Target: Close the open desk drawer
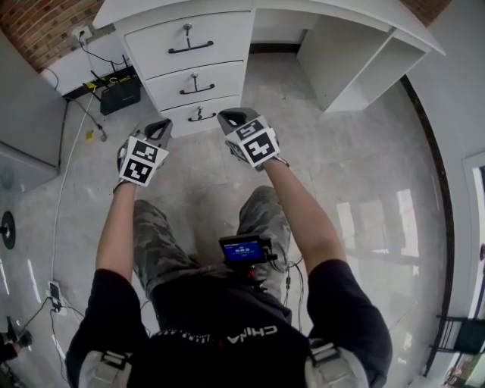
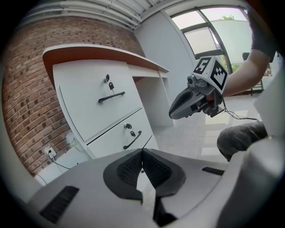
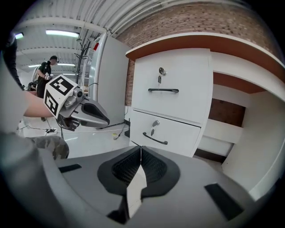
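A: Where is the left gripper (image 2: 142, 153)?

B: Held out in front of the seated person's knees, pointing at the white desk (image 1: 174, 9). Its jaws are pressed together, tip to tip, with nothing between them

A: And the right gripper (image 3: 140, 151)?

B: The same: jaws closed on each other and empty. It hangs just beside the left one, level with it, and the two do not touch

A: What about the drawers?

B: Three in a stack at the desk's left side. The top drawer (image 1: 220, 34), the middle drawer (image 1: 220, 76) and the bottom drawer (image 1: 178, 115) each have a dark bar handle, and the upper two have a key (image 3: 159, 79) hanging in the lock above it. Both grippers are apart from the fronts, nearest the bottom one

A: Which drawer stands open?

B: I can't tell. From these angles the fronts look about in line

A: Anything else around?

B: A brick wall (image 1: 38, 26) behind the desk, a black box with cables (image 1: 120, 95) on the glossy floor (image 1: 356, 167) to the left of the drawers, and a small lit screen (image 1: 244, 248) at the person's waist
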Demonstrator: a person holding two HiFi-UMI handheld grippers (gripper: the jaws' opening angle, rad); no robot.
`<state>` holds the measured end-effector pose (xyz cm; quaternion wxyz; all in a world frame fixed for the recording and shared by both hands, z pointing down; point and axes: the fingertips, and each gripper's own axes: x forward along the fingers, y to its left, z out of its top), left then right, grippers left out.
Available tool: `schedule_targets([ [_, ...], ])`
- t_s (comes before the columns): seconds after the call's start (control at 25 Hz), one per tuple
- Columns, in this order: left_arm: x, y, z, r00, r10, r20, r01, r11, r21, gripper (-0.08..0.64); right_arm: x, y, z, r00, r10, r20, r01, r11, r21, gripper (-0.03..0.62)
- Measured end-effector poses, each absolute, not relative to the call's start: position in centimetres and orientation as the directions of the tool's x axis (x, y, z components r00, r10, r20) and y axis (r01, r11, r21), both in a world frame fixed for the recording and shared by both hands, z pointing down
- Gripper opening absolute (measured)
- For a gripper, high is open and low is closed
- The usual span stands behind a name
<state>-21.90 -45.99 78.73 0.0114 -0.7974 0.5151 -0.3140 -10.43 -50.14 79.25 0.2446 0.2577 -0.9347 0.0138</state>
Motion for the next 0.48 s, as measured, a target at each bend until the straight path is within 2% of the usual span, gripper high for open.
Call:
schedule_targets([
  [0.24, -22.2, -46.4, 77.3, 0.269, -0.845, 0.462, -0.825, -0.45, -0.343, 0.012, -11.1, -50.5, 77.4, -0.761, -0.481, 0.434, -0.487, 0.867, 0.108, 0.015],
  [0.48, -21.1, -46.2, 80.0, 0.285, -0.822, 0.492, -0.809, -0.482, -0.337, 0.012, -10.5, -49.8, 80.2, -0.745, -0.466, 0.477, -0.484, 0.87, 0.093, 0.015],
])
